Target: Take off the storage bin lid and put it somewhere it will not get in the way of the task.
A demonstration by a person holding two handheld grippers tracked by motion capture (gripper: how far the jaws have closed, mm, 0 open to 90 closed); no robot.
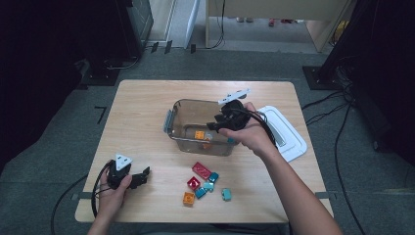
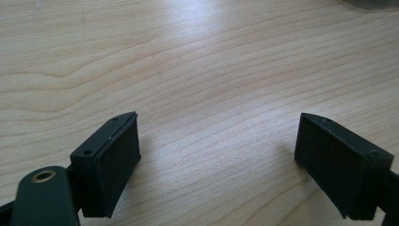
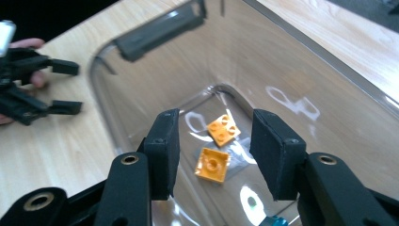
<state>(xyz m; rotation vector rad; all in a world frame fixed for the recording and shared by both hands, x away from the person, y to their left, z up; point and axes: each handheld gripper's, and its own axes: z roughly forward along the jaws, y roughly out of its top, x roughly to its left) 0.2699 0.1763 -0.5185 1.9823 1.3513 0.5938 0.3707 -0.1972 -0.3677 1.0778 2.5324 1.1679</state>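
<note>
I use the clear box (image 1: 195, 128) in the middle of the wooden table (image 1: 142, 122) as my landmark.

Nearest to me, in front of the box, lies a small pile of toy bricks. I see an orange brick (image 1: 189, 198), a red brick (image 1: 194, 183), a long red brick (image 1: 201, 170) and some blue bricks (image 1: 226, 194). They sit close together on the table, apart from the box.

To the front and left of the box, well apart from it, my left gripper (image 1: 143, 175) rests low over the table. In the left gripper view its jaws stand wide apart with only bare wood between them.

My right gripper (image 1: 214, 126) hangs over the box, at the right side of it. In the right gripper view its jaws are partly apart and nothing is between the pads. Below them, on the floor of the box, lie two orange bricks, one flat brick (image 3: 212, 164) and one brick with studs (image 3: 224, 129), just beside each other. A bit of a blue brick (image 3: 273, 220) peeks in near the bottom edge.

Just right of the box lies a white lid (image 1: 288, 132).
</note>
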